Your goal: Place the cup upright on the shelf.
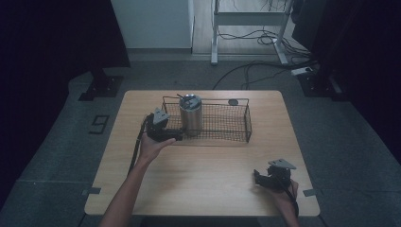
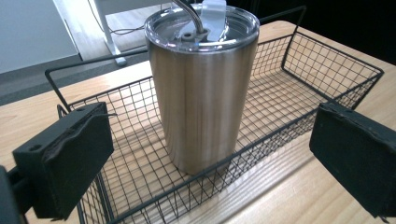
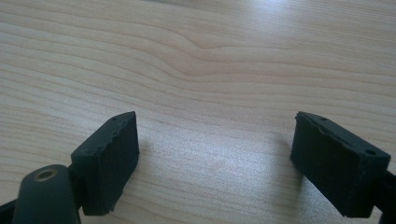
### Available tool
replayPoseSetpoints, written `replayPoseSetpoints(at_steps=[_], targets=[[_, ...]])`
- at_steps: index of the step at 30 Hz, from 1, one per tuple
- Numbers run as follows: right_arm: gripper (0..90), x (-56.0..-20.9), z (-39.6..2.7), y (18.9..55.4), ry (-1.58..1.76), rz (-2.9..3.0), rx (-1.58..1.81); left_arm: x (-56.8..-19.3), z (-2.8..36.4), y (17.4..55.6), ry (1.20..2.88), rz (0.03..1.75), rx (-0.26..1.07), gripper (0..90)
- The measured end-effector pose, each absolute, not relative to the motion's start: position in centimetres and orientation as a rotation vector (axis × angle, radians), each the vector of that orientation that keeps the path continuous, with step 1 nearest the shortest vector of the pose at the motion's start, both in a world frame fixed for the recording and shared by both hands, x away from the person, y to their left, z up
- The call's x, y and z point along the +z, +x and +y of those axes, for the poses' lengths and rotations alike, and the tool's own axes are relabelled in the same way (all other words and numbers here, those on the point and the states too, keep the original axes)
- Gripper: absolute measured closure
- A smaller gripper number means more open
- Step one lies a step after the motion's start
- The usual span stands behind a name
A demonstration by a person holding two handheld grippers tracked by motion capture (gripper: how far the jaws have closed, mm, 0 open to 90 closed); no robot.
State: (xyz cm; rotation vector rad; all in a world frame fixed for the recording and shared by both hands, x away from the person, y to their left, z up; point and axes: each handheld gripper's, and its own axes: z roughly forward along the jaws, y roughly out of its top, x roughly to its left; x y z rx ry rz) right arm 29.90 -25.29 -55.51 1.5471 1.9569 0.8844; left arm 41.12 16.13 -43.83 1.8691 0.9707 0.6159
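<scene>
Fingers (image 2: 65, 163) of left gripper (image 2: 210, 168) apart, clear of steel tumbler (image 2: 201, 88); upright in wire basket (image 2: 327, 60), long axis vertical, lid apparently uppermost; right gripper (image 3: 215, 163) likewise spread.

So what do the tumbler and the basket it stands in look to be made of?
The tumbler looks like brushed stainless steel: satin silver wall with soft vertical sheen. Its lid seems clear plastic, since it is see-through and glossy. The basket looks like thin black-coated metal wire, an open grid on a thicker rim.

A dim lab or test room: a lone wooden tabletop (image 1: 203, 189) stands on grey carpet (image 1: 56, 142). Behind it, loose cables (image 1: 255, 71) trail past a white desk frame (image 1: 250, 23).
</scene>
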Motion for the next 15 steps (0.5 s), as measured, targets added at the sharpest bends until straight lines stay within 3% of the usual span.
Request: replayPoseSetpoints(at_steps=[15], targets=[[14.8,-55.5,-25.3,29.9,1.548,1.956,0.884,-45.7,18.5,36.1,1.885,0.978,0.555,0.0]])
